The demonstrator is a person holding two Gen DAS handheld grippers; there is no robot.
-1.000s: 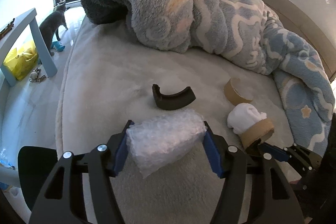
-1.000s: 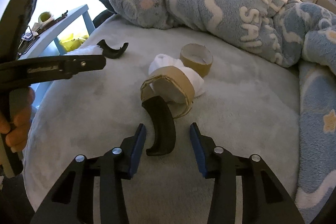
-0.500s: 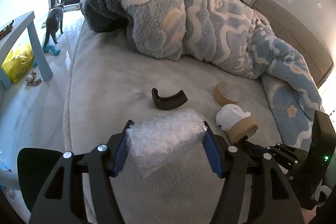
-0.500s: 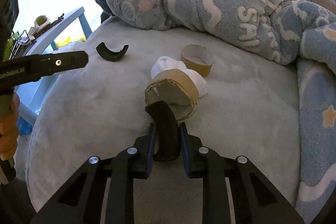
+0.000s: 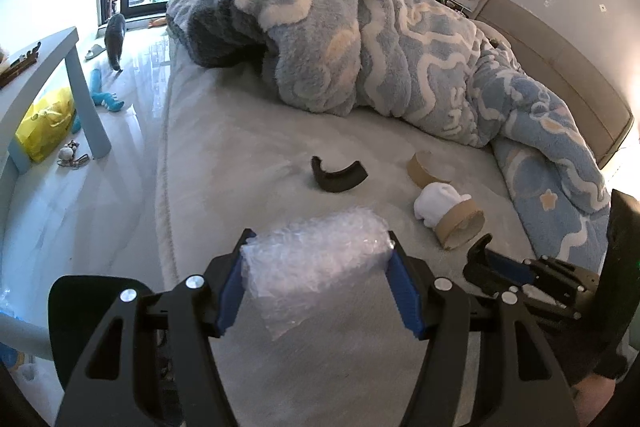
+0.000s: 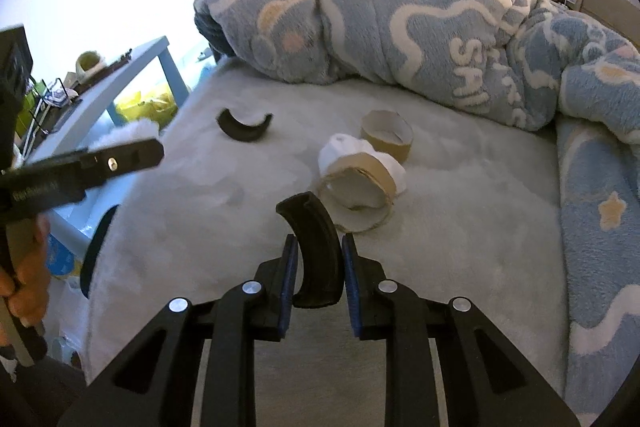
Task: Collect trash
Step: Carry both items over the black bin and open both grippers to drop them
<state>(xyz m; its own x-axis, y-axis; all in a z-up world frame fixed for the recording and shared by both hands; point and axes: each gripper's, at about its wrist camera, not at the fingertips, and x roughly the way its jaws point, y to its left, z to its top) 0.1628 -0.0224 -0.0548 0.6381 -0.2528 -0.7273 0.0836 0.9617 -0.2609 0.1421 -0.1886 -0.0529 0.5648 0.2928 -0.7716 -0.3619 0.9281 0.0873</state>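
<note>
The left gripper (image 5: 318, 283) has its jaws clamped on a wad of bubble wrap (image 5: 316, 263), held clear of the bed (image 5: 240, 147); it looks light and squashy, so a grip across its middle should keep it, though the slick film could slide out. The right gripper (image 6: 318, 287) has its jaws clamped on a curved black plastic piece (image 6: 316, 251), gripped across its lower half; it looks stiff and light and should not give. Still on the bed in the right wrist view: a second black curved piece (image 6: 244, 125) at about 11 o'clock, a cardboard ring stuffed with white tissue (image 6: 360, 183) at 1 o'clock, and an empty cardboard ring (image 6: 386, 135) just beyond it. The thin rings would crush; pinch one wall.
</note>
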